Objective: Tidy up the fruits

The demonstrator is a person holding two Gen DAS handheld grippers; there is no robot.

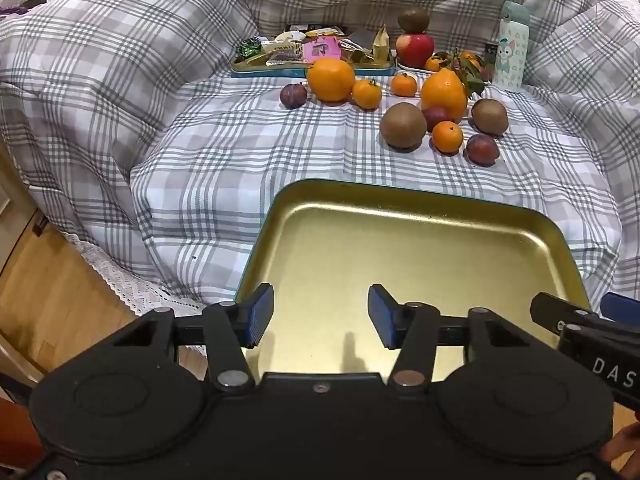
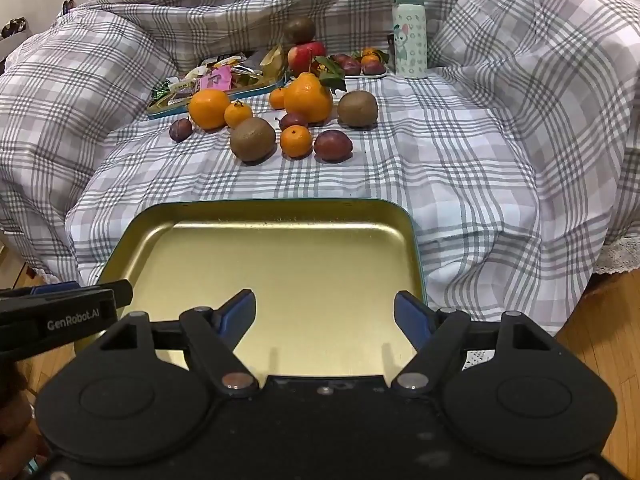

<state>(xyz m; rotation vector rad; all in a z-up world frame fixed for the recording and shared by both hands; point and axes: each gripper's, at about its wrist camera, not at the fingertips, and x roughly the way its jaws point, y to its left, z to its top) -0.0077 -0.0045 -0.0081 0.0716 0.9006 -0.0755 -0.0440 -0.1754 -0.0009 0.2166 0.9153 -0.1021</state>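
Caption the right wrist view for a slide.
Open right gripper over an empty gold tray; fruits wait on plaid cloth.

left wrist: rides on my left gripper (image 1: 321, 316), tilted down, close over the gold tray (image 1: 400, 216) from its left | right wrist: on my right gripper (image 2: 325, 314), same tilt, from the tray's right | shared: tray, fruit pile (image 1: 404, 126), checked cloth (image 1: 180, 152), bottle (image 1: 512, 46)

tray (image 1: 400, 200) lower centre of our view, on the cloth (image 1: 200, 168) | loose fruit (image 1: 403, 125) behind it, upper centre | snack tin (image 1: 256, 68) behind fruit, upper left | bottle (image 1: 512, 46) upper right, beside plate of fruit (image 1: 414, 67)
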